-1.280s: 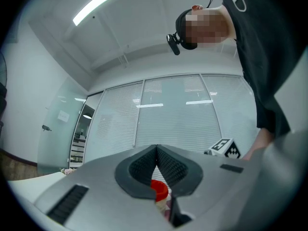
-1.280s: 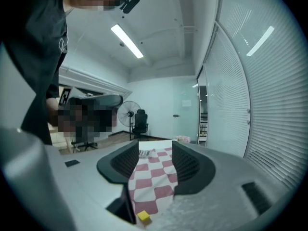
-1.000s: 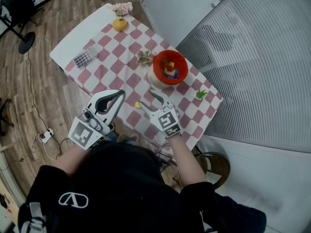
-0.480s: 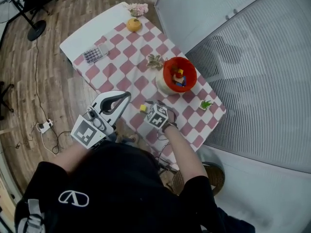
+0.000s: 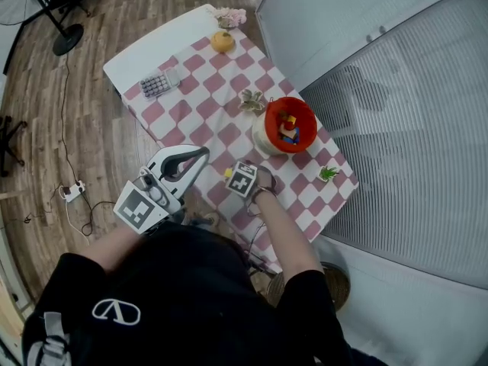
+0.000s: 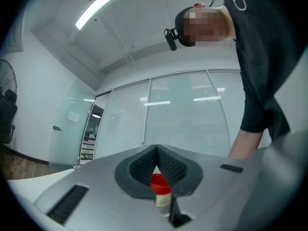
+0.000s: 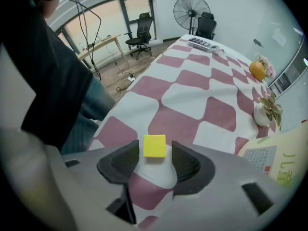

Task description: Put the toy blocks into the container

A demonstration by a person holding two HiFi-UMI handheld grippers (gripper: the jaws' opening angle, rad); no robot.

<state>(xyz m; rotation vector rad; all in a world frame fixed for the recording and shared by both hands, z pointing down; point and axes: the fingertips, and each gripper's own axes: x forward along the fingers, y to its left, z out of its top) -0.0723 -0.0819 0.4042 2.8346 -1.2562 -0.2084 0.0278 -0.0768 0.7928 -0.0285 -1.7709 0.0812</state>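
A small yellow block lies on the checked tablecloth near the table's front edge. My right gripper is lowered over it, one jaw on each side. The jaws are closing, and a thin gap still shows between each pad and the block. The red bowl container stands on a cream base at the table's right side, with several coloured blocks inside. My left gripper hangs off the table's front edge, its tips together and empty.
On the table are a calculator, an orange, pink flowers, a pale ornament beside the bowl, and a small green plant. A glass partition runs along the table's right side. The person's legs press against the front edge.
My right gripper has come down from beside the yellow block to straddle it, with its jaws narrower. The left gripper has barely moved. The head camera has shifted slightly.
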